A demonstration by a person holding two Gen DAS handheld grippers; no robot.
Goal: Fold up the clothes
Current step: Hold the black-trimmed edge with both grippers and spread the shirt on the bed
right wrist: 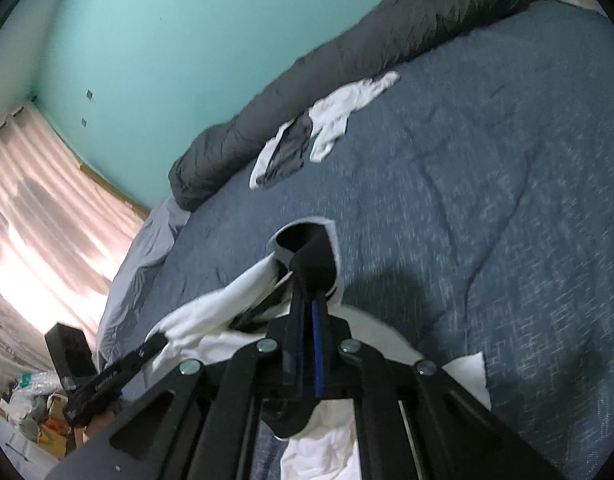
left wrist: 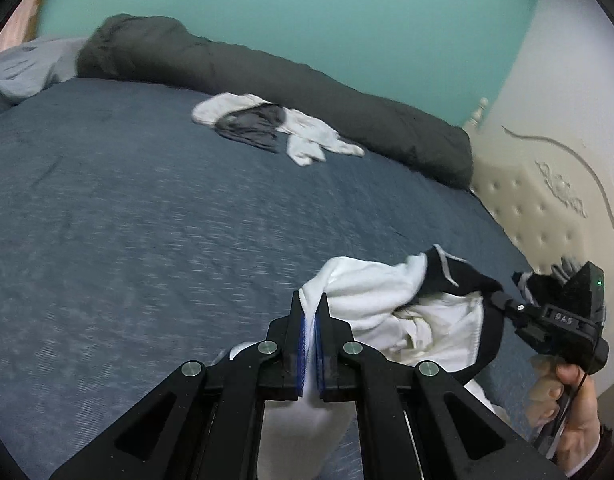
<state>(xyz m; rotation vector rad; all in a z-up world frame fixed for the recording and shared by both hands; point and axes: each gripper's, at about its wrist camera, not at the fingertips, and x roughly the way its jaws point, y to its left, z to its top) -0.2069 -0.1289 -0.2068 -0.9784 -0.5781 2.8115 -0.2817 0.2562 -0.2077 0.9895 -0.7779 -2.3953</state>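
A wide blue bedspread (left wrist: 147,220) lies mostly bare, giving plenty of free surface in front of the person. Along its far edge runs a long dark grey rolled duvet (left wrist: 267,76) against a teal wall (left wrist: 307,0), and a cream tufted headboard (left wrist: 547,200) closes off the right side. A white garment with black trim (left wrist: 387,304) hangs lifted above the near part of the bed, stretched between two tongs. The left gripper (left wrist: 310,312) is clamped tight on its white cloth; the right gripper (right wrist: 307,300) is clamped on the black collar edge. Farther off, near the duvet, a small heap of white and grey clothes (left wrist: 267,128) lies crumpled. A pale curtain (right wrist: 47,208) hangs beyond the bed's left side.
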